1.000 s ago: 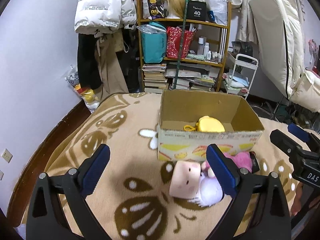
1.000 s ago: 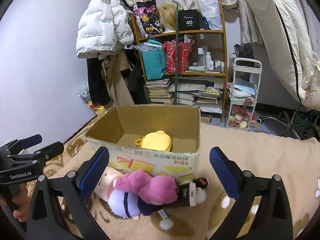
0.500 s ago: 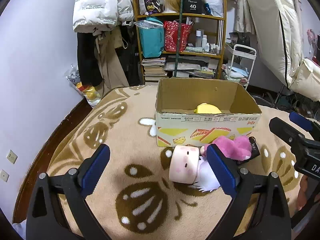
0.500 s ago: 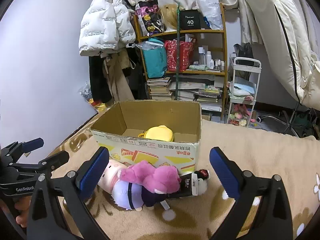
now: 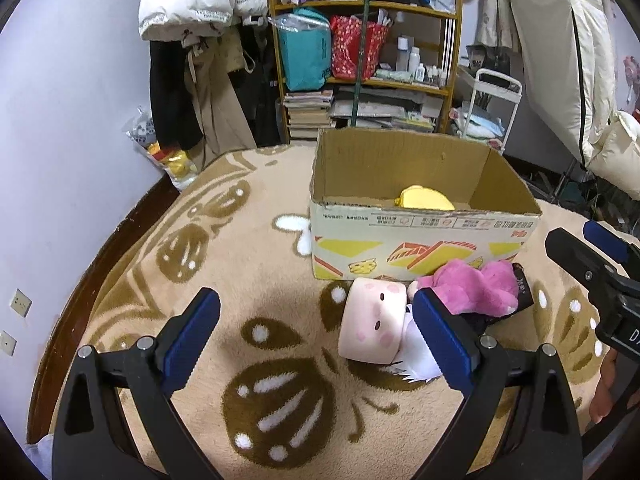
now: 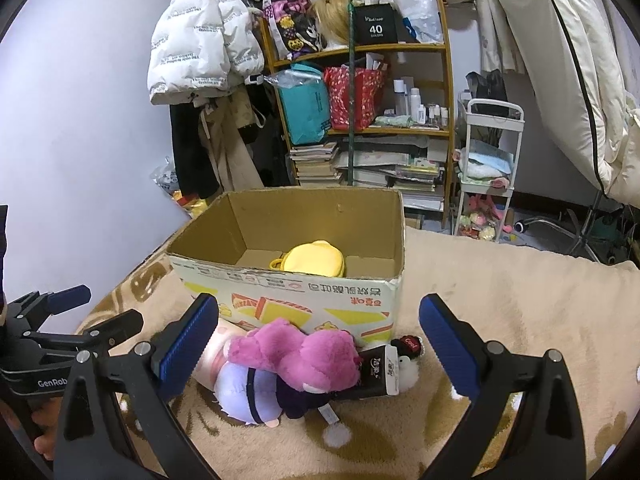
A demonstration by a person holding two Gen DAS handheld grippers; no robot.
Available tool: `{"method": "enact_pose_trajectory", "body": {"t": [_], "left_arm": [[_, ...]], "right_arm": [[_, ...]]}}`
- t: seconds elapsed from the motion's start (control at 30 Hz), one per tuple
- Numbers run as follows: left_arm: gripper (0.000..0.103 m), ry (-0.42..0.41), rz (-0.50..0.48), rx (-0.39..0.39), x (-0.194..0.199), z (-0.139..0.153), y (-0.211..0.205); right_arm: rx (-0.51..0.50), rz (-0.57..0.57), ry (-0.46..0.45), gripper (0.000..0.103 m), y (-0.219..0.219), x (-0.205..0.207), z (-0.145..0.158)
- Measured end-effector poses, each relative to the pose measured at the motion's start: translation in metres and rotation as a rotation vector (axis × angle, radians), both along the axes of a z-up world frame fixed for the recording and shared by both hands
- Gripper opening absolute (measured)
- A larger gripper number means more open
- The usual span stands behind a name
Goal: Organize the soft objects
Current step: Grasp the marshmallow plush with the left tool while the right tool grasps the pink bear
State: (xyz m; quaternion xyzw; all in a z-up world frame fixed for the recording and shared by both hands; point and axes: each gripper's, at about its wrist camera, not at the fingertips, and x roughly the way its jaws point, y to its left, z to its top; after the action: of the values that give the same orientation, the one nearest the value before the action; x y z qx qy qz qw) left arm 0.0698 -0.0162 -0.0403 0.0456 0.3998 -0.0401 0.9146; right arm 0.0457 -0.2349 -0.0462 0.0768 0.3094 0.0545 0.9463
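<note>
"40" read on black box (image 6: 375, 24) atop shelf; "GenRob" on left gripper (image 6: 76, 322); "COOL" on small black tag (image 6: 408, 345).

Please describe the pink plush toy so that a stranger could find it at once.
Find the open cardboard box on the beige blanket. Against its printed front wall lies a heap of soft toys; the pink plush toy lies on top, across a lavender doll, and is the only bright magenta one.
</note>
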Motion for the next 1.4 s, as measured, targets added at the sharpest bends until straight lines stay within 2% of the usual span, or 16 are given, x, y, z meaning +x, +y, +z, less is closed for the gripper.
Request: {"method": "enact_pose_trajectory", "body": {"t": [0.63, 0.9, 1.4], "left_arm": [[0.096, 0.174, -0.027, -0.003, 0.036, -0.047, -0.017], [0.096, 0.237, -0.046, 0.019, 0.045, -0.066, -0.027], [0.096, 0.325, -0.011, -0.027, 0.061, -0.089, -0.019]], "right_arm": [[0.031, 0.003, 0.104, 0.103, 0.0, 0.038, -0.035], [0.023, 0.032, 0.162, 0.103, 0.009, 0.048, -0.053], [0.059, 0.058, 0.247, 0.103, 0.015, 0.061, -0.081]]}}
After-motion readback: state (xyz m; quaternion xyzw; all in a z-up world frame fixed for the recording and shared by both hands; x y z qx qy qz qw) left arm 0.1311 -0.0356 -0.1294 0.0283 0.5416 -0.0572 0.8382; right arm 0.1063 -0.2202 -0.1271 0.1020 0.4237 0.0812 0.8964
